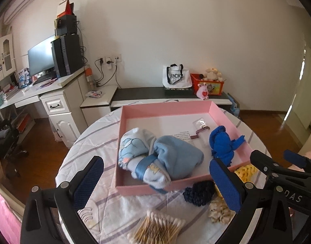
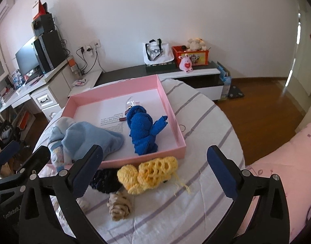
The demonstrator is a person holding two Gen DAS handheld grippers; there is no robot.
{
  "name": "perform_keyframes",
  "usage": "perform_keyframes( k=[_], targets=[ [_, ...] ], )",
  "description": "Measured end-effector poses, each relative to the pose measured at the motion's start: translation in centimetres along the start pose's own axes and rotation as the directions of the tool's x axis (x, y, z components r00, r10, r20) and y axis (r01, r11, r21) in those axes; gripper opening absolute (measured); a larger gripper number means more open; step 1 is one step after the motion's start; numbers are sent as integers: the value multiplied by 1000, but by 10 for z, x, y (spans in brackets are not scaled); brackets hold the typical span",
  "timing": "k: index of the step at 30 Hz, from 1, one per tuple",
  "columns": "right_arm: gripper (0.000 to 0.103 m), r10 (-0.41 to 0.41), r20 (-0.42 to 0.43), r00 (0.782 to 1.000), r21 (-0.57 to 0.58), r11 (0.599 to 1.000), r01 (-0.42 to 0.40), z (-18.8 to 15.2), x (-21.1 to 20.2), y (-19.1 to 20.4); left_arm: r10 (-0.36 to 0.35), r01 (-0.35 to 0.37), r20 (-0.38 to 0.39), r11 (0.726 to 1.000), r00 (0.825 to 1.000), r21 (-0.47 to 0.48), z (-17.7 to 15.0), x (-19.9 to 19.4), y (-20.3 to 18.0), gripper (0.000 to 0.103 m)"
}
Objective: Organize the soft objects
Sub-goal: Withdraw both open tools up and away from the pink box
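A shallow pink box point(image 1: 165, 109) stands on the round table. Inside it lie a light blue cloth bundle point(image 1: 175, 156) and a royal blue knitted piece point(image 1: 220, 142). A yellow crochet piece point(image 2: 153, 172), a navy one point(image 2: 104, 181) and a beige one point(image 2: 120, 205) lie on the tablecloth in front of the box's near wall point(image 2: 135, 159). My left gripper point(image 1: 156, 183) hangs open above the box's near left corner, holding nothing. My right gripper point(image 2: 155, 171) is open above the yellow piece, clear of it. The royal blue piece point(image 2: 143, 130) sits by the box's right wall.
A packet of cotton swabs point(image 1: 157, 229) lies at the table's near edge. A thin hair tie point(image 2: 183, 127) rests on the striped tablecloth point(image 2: 206, 122) right of the box. A pink bed point(image 2: 287, 162) borders the table on the right; a desk point(image 1: 43, 89) stands far left.
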State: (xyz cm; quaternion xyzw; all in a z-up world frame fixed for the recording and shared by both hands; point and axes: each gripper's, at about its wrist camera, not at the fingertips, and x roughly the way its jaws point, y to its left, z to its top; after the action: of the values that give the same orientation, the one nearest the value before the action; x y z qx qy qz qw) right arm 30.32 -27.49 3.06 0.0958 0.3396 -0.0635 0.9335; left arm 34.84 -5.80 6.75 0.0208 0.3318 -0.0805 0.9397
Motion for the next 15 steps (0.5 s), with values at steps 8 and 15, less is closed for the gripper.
perform_keyframes(
  k=[8, 15],
  targets=[
    [103, 10, 69, 998, -44, 999, -7, -18, -39, 8, 38, -38, 19, 999, 999, -3, -24, -44, 1, 103],
    [103, 39, 137, 990, -71, 997, -30, -26, -75, 15, 64, -63, 81, 998, 995, -13, -36, -88, 4, 103]
  ],
)
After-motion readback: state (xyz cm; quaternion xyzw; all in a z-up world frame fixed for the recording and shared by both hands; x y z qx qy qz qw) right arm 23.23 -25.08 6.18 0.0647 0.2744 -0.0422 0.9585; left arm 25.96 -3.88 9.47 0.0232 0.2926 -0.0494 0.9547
